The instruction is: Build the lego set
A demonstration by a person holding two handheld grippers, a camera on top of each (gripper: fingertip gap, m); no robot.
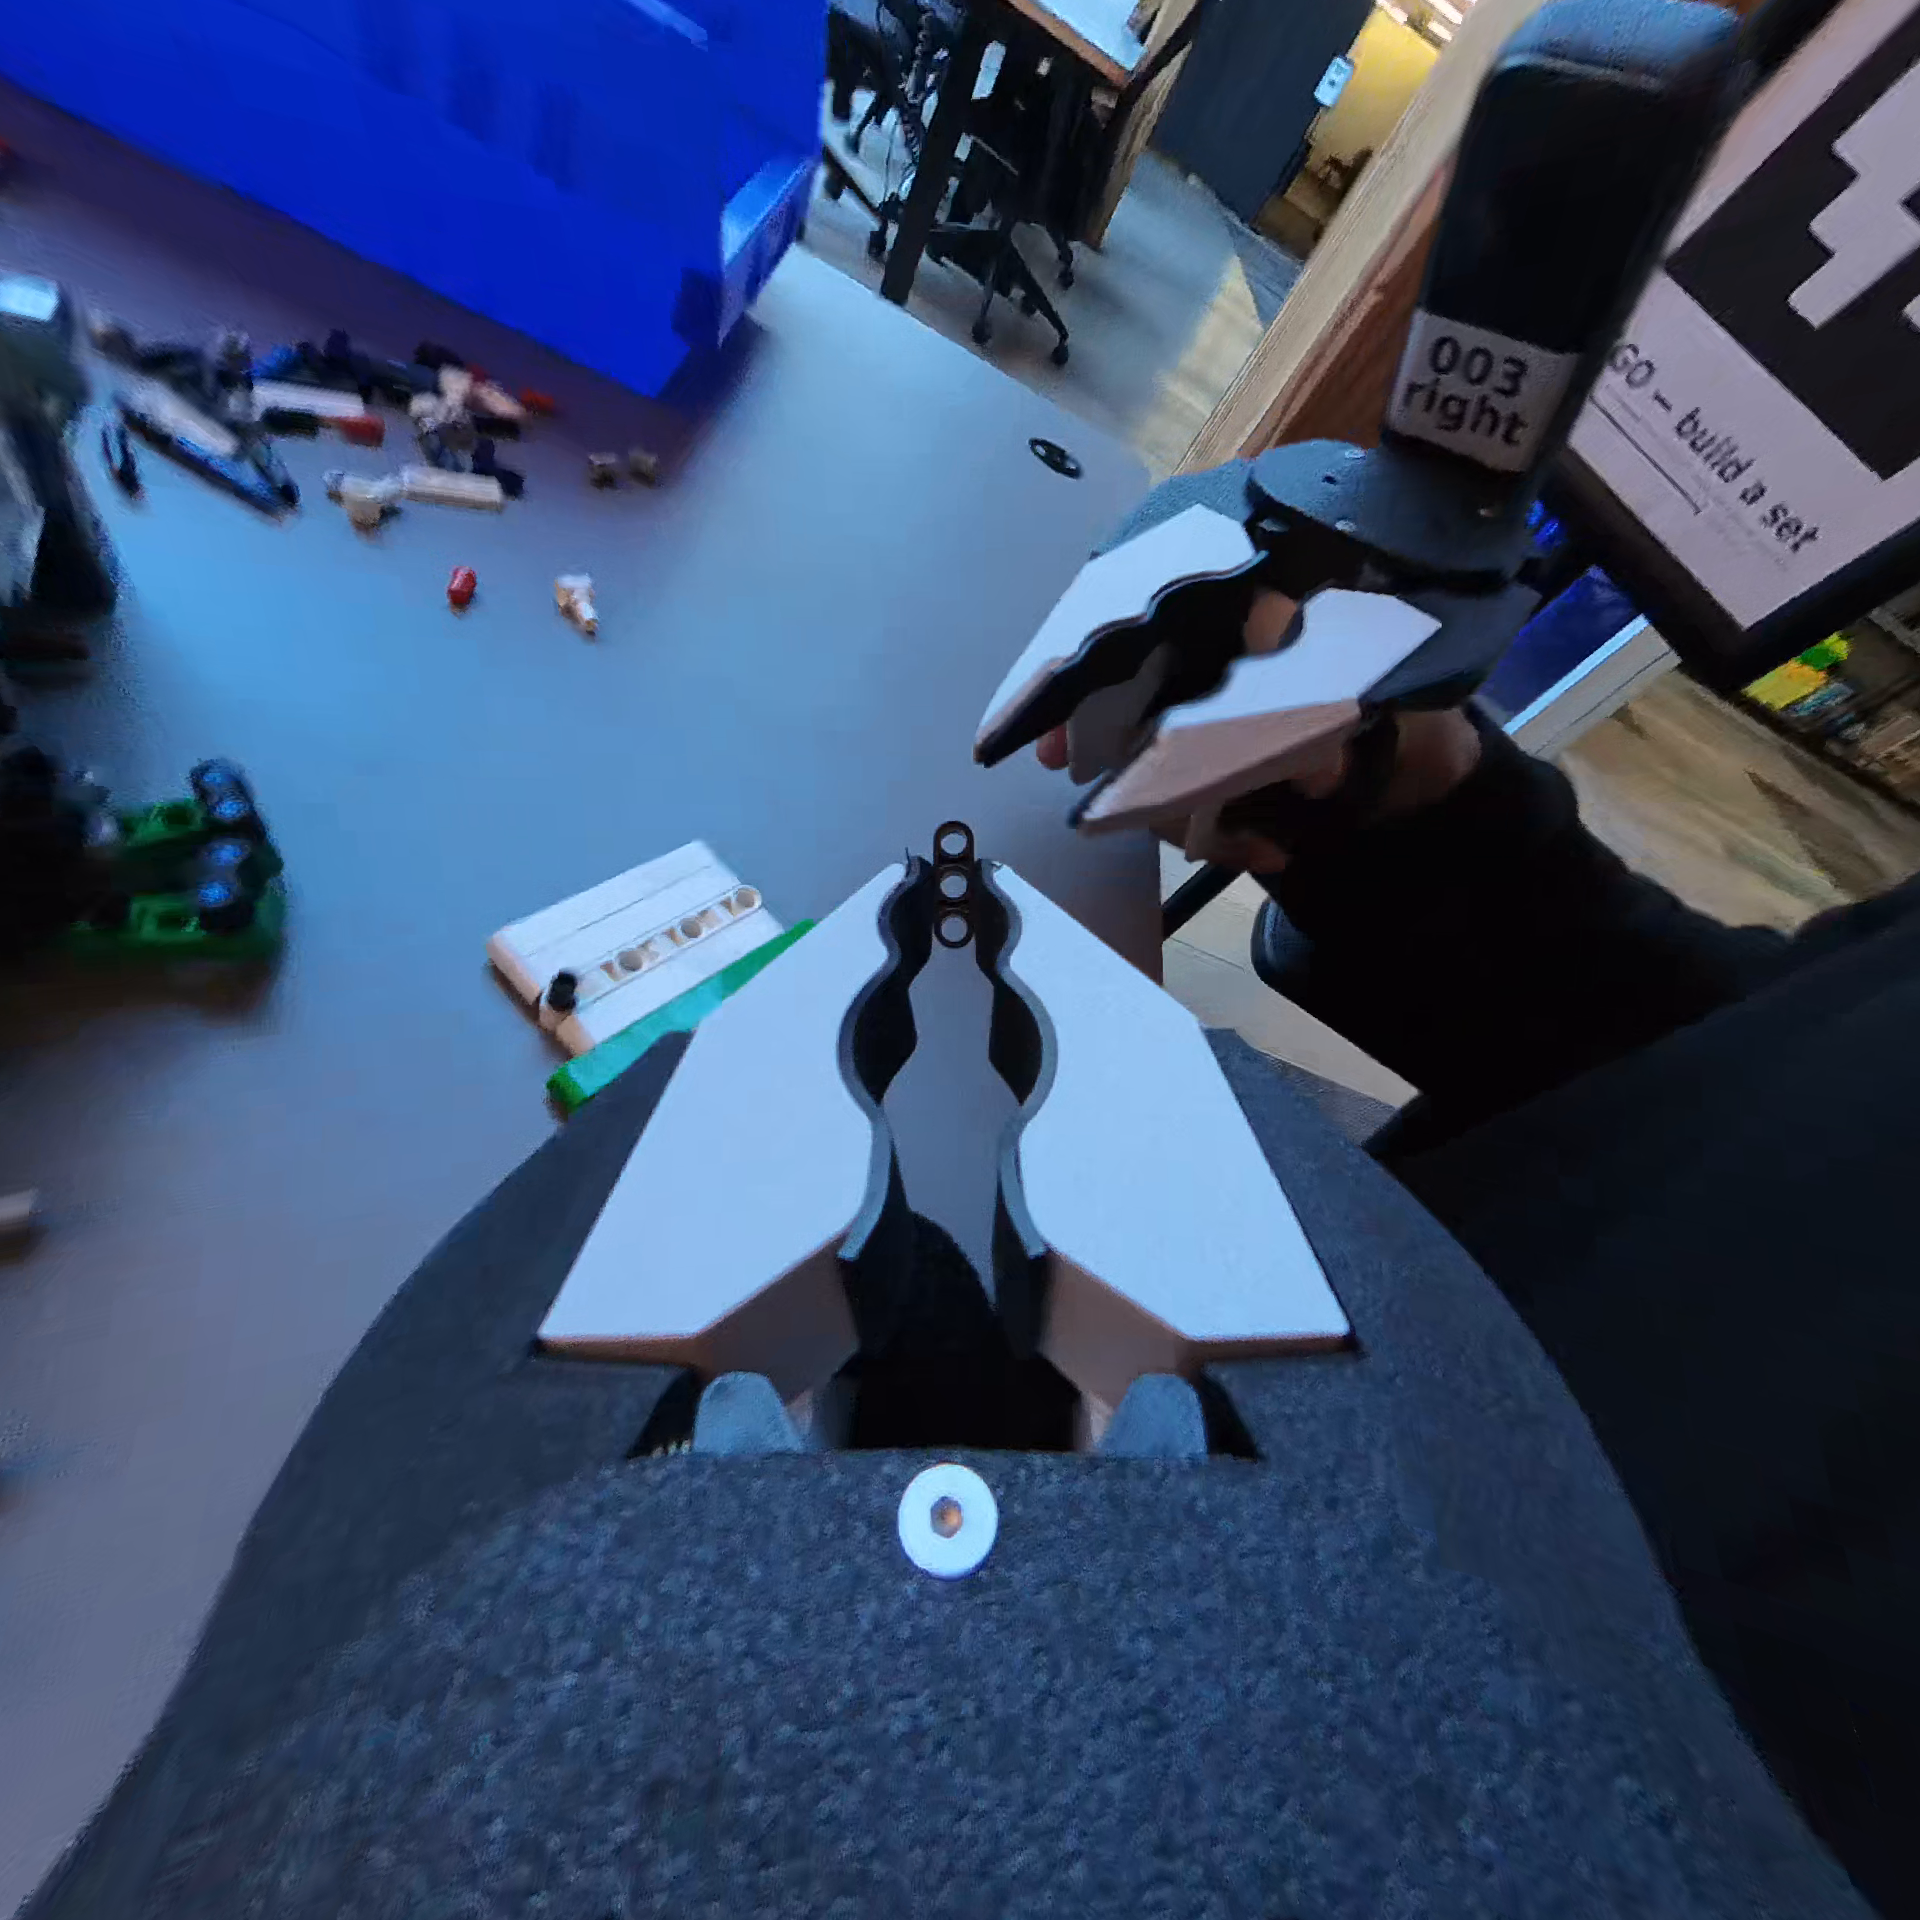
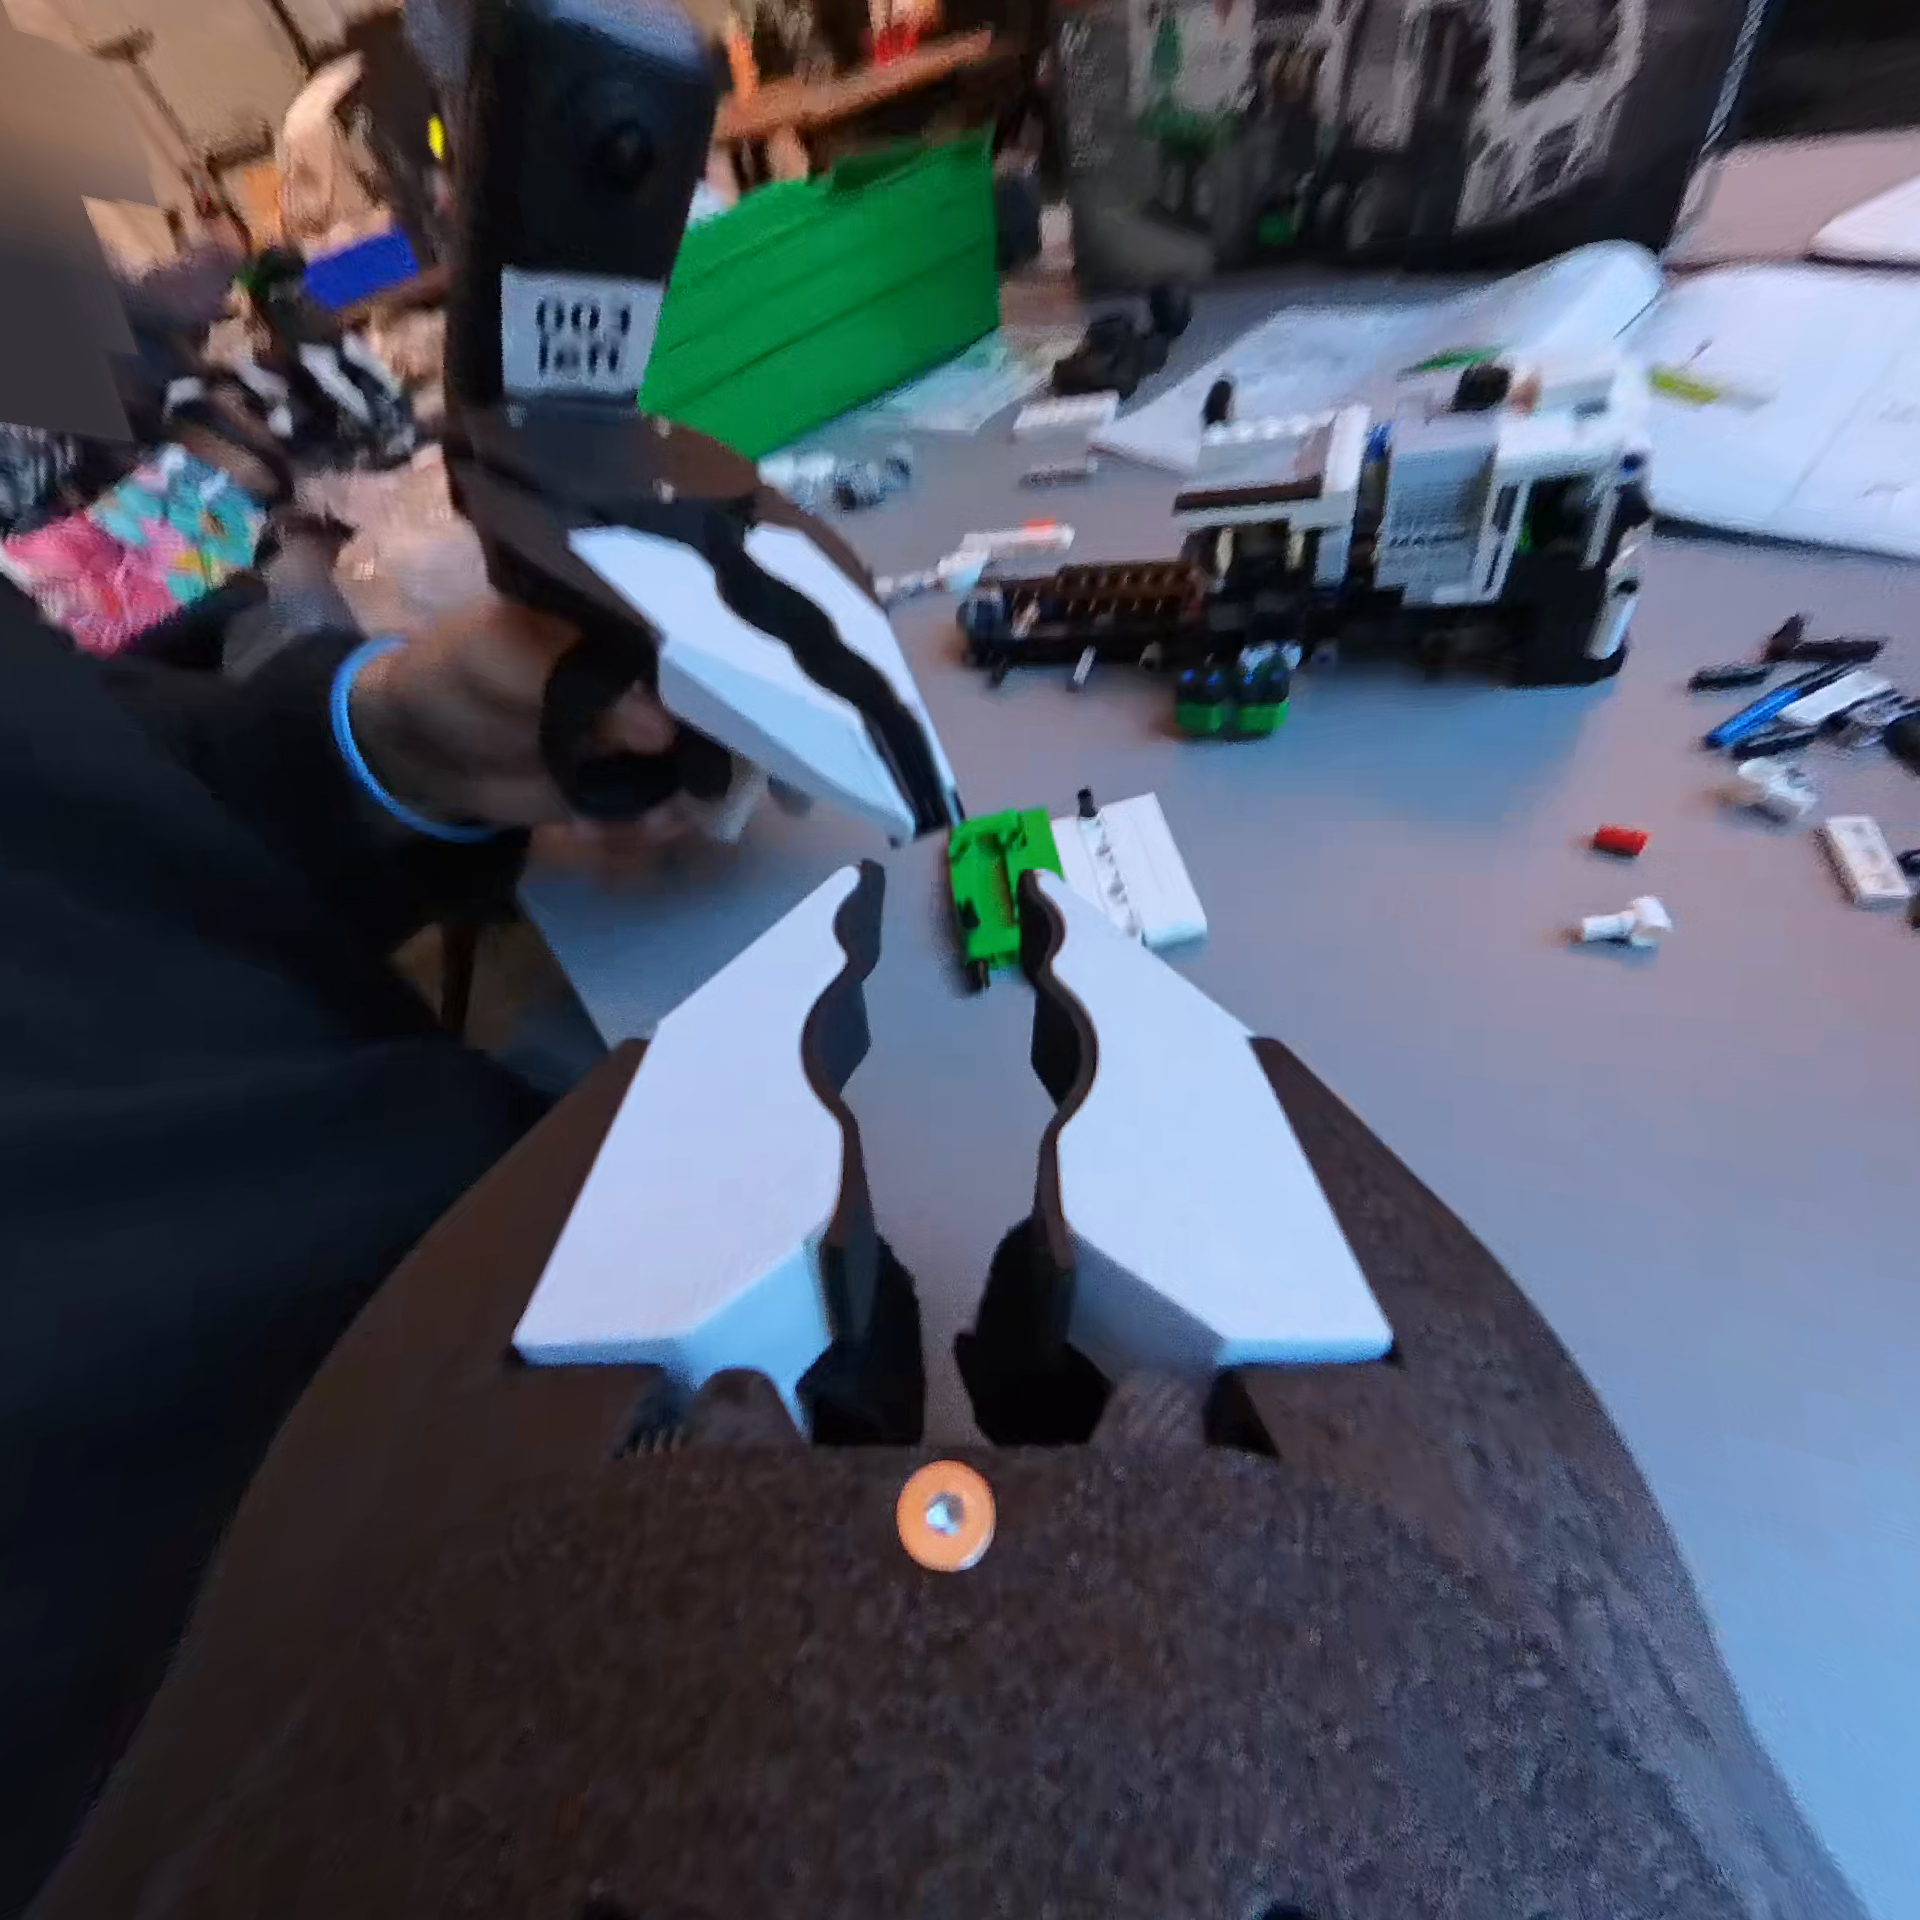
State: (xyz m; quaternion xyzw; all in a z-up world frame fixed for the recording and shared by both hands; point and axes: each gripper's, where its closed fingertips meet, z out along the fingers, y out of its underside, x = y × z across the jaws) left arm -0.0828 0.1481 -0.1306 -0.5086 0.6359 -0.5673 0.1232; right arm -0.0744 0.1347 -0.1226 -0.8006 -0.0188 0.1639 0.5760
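Left wrist view
Left tongs: closed on a small black beam with three holes, pinched upright between the tips, one hole standing clear above them.
White lego panel: flat on the grey table, just left of the left tongs, a black pin at its near end.
Green piece: lies against the panel's near edge, partly hidden by the tongs.
Right tongs: farther off to the right, tips apart.
Loose bricks: scattered at far left, before a blue bin.

Right wrist view
Right tongs: spread open, nothing between them, above the table edge.
Green piece: on the table just beyond the tips, touching the white lego panel.
Left tongs: closed, tips just above the green piece.
Lego truck: partly built, stands well behind.
Small parts: lie loose at right.
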